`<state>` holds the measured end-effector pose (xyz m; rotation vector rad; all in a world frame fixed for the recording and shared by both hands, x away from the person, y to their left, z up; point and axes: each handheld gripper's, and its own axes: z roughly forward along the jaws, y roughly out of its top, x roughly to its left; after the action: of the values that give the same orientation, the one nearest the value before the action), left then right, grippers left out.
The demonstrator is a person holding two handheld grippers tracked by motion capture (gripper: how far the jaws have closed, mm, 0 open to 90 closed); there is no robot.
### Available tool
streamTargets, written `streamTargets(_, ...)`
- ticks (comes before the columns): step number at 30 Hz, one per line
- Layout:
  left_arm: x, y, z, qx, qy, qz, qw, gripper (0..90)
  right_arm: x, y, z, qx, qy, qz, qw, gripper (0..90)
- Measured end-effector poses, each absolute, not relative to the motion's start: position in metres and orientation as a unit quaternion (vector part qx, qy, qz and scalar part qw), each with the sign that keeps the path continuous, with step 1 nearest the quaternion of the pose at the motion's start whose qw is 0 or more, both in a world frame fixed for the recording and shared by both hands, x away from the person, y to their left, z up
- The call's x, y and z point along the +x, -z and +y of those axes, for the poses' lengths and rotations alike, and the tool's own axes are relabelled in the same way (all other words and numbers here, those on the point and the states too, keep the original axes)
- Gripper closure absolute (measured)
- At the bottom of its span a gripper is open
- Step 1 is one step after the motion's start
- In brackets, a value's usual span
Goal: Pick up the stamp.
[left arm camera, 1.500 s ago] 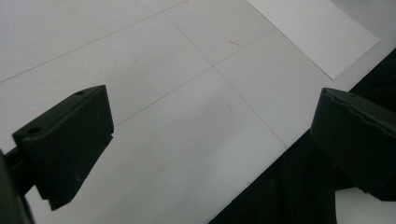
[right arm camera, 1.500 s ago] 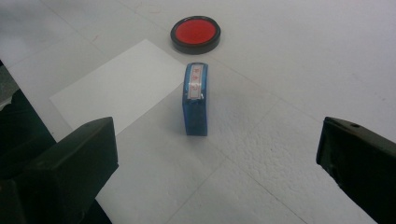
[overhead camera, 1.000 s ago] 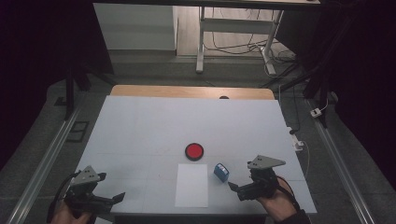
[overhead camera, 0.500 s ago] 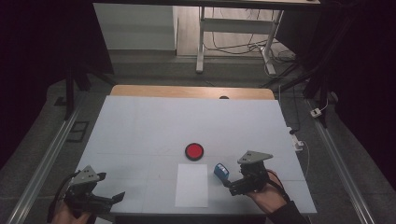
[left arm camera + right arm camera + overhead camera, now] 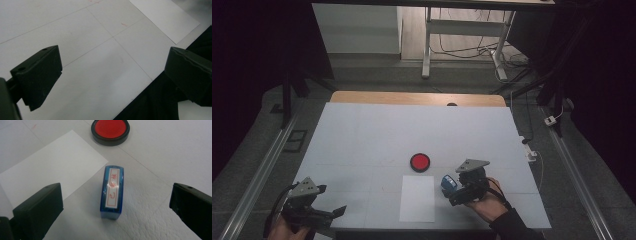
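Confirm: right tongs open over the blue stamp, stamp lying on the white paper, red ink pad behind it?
Not quite. The blue stamp lies on the bare table beside the white paper, not on it, as the right gripper view shows. The rest holds.

The right gripper [image 5: 455, 192] sits low over the table's near right side, held in the person's right hand [image 5: 486, 204], jaws spread wide. The left gripper [image 5: 333, 214] hangs at the near left corner, jaws likewise wide apart.
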<state>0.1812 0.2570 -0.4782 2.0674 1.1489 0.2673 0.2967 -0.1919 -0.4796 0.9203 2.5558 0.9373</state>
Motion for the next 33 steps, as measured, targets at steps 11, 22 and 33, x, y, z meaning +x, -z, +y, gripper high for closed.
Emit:
streamTargets(11,0.182,0.478,0.257,0.808,-0.102,0.445,0.371,1.8,0.303,0.486,-0.184,0.317,-0.296,0.891,0.134,8.8)
streamTargets(22,0.183,0.478,0.256,0.811,-0.1,0.443,0.369,2.0,0.306,0.483,-0.182,0.321,-0.293,0.893,0.12,43.8)
streamTargets(33,0.184,0.479,0.255,0.813,-0.101,0.44,0.367,2.1,0.306,0.481,-0.179,0.322,-0.281,0.895,0.128,62.8)
